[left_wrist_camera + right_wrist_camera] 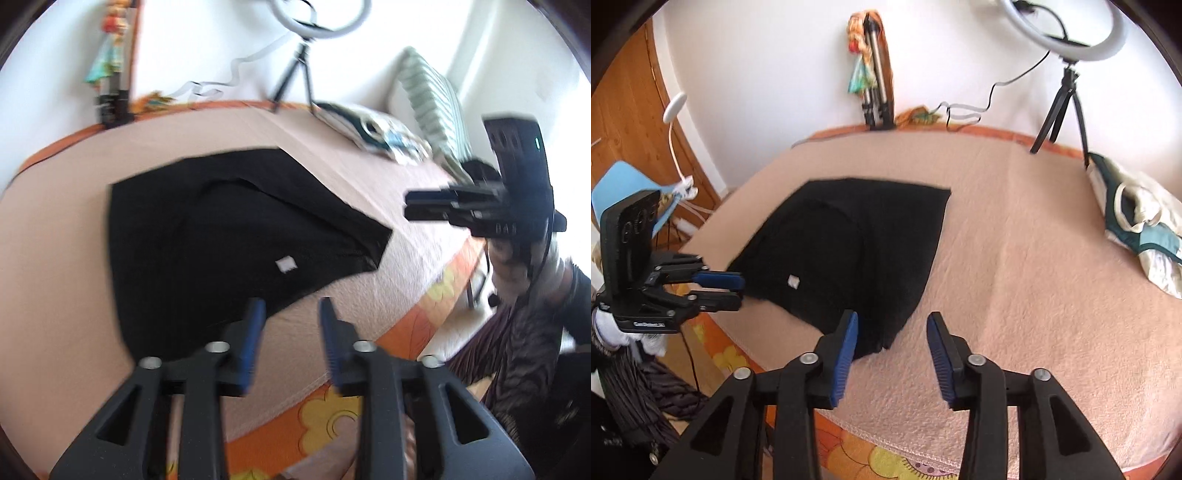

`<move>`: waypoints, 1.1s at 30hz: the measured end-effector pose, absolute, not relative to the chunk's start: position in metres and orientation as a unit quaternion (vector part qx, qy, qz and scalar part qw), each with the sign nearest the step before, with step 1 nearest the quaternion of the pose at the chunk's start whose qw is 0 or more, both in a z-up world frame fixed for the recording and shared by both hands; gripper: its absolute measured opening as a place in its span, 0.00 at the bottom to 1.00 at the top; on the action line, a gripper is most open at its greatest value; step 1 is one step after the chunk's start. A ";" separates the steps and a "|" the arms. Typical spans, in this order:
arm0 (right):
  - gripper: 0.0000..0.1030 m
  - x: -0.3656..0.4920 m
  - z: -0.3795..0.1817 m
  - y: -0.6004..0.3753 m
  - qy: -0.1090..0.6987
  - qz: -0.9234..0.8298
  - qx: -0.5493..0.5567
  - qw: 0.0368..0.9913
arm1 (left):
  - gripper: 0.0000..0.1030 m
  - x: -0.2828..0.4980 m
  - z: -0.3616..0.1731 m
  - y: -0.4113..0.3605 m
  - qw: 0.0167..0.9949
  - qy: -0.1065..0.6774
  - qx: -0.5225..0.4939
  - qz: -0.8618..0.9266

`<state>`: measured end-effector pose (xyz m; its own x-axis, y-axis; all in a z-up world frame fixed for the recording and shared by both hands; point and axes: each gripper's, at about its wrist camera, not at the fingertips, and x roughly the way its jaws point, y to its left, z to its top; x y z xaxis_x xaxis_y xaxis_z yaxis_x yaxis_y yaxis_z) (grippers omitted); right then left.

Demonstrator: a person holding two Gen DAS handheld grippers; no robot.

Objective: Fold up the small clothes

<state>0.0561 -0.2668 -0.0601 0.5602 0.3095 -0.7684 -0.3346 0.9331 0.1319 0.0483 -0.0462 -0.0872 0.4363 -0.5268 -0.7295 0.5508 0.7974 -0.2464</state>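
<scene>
The black garment lies part-folded at the centre of the frame on the bed's pink blanket. Both the left tool and right tool hang released, empty. Next, probably: regrasp an edge for another fold.

One black garment is seen spread on one pink bedspread, and one small white tag is counted on it. Two grippers are counted: the left gripper and the right gripper (four blue-padded fingers in all). One ring light on one tripod is seen at the far right, one folded tripod at the far wall, and one heap of white and teal cloth at the right.
</scene>
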 end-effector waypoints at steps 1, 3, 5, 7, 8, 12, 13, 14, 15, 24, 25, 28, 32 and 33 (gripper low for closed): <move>0.49 0.055 -0.057 -0.265 0.424 0.179 -0.017 0.888 | 0.49 0.045 -0.081 -0.040 0.855 0.418 -0.001 -0.307; 0.57 0.051 -0.052 -0.259 0.408 0.169 -0.029 0.897 | 0.53 0.042 -0.072 -0.033 0.866 0.407 -0.021 -0.289; 0.67 0.046 -0.046 -0.252 0.389 0.160 -0.043 0.906 | 0.60 0.040 -0.067 -0.030 0.875 0.405 -0.026 -0.264; 0.69 0.043 -0.041 -0.245 0.375 0.153 -0.050 0.913 | 0.65 0.039 -0.062 -0.027 0.883 0.405 -0.032 -0.235; 0.72 0.042 -0.038 -0.243 0.369 0.153 -0.052 0.915 | 0.67 0.038 -0.061 -0.026 0.886 0.404 -0.035 -0.227; 0.75 0.041 -0.032 -0.237 0.357 0.150 -0.042 0.921 | 0.67 0.035 -0.056 -0.023 0.896 0.398 -0.025 -0.194; 0.78 0.041 -0.031 -0.236 0.354 0.146 -0.040 0.923 | 0.67 0.034 -0.055 -0.023 0.899 0.396 -0.017 -0.186; 0.80 0.039 -0.031 -0.236 0.353 0.143 -0.038 0.924 | 0.67 0.033 -0.054 -0.023 0.901 0.393 -0.011 -0.182; 0.81 0.038 -0.030 -0.236 0.350 0.140 -0.035 0.925 | 0.67 0.032 -0.052 -0.024 0.905 0.387 -0.007 -0.177; 0.90 0.029 -0.024 -0.236 0.326 0.109 -0.022 0.939 | 0.76 0.019 -0.037 -0.021 0.927 0.349 0.004 -0.137; 0.91 0.029 -0.023 -0.238 0.322 0.103 -0.015 0.941 | 0.80 0.017 -0.035 -0.022 0.929 0.345 0.005 -0.132; 0.95 0.030 -0.019 -0.244 0.312 0.091 -0.008 0.946 | 0.80 0.013 -0.028 -0.023 0.937 0.329 0.012 -0.115; 0.99 0.026 -0.015 -0.247 0.299 0.082 -0.007 0.951 | 0.81 0.009 -0.023 -0.027 0.940 0.323 0.015 -0.113; 1.00 0.025 -0.015 -0.247 0.298 0.081 -0.009 0.951 | 0.82 0.008 -0.023 -0.028 0.940 0.323 0.015 -0.111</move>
